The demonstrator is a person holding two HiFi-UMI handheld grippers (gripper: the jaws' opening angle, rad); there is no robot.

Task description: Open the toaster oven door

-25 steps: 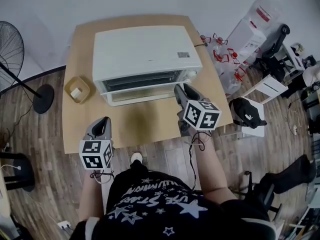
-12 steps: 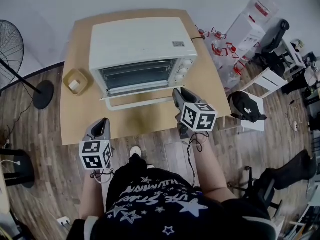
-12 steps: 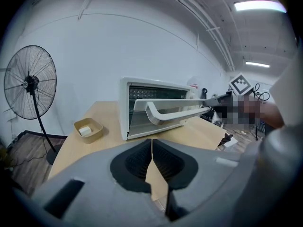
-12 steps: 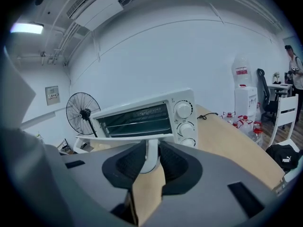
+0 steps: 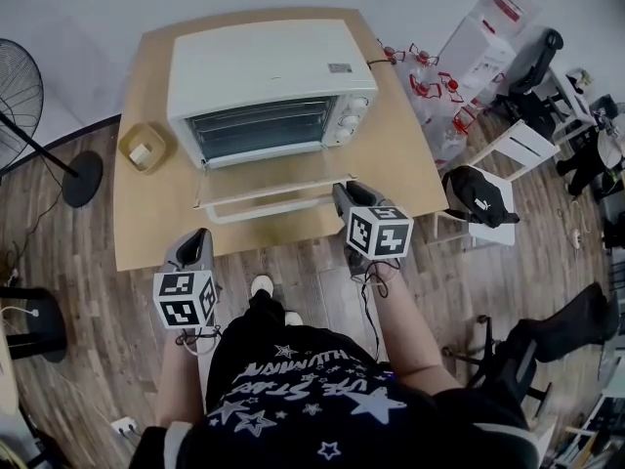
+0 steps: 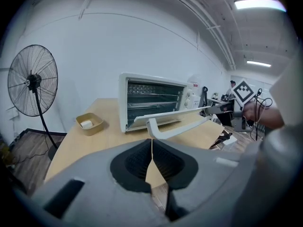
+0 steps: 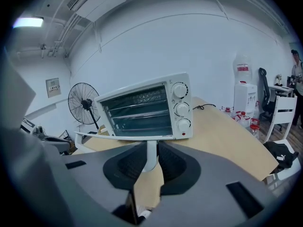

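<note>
A white toaster oven [image 5: 264, 76] stands on the wooden table [image 5: 400, 164] with its glass door [image 5: 273, 191] swung down nearly flat. The white door handle [image 5: 278, 210] runs along the door's front edge. My right gripper [image 5: 342, 195] is at the handle's right end, its jaws closing, with the handle's post [image 7: 150, 156] pinched between the pads. In the right gripper view the oven [image 7: 147, 110] shows its racks and three knobs. My left gripper [image 5: 199, 236] hangs off the table's front edge, shut and empty [image 6: 152, 150], apart from the oven [image 6: 154, 100].
A small tan tray [image 5: 142, 149] with a white block sits left of the oven. A floor fan [image 5: 20, 96] stands at the far left. Water bottles [image 5: 430, 101], a white chair [image 5: 508, 159] and a black bag [image 5: 479, 203] crowd the right side.
The oven door has swung down from almost closed to nearly flat, drawn by my right gripper toward the table's front edge. The left gripper has stayed put.
</note>
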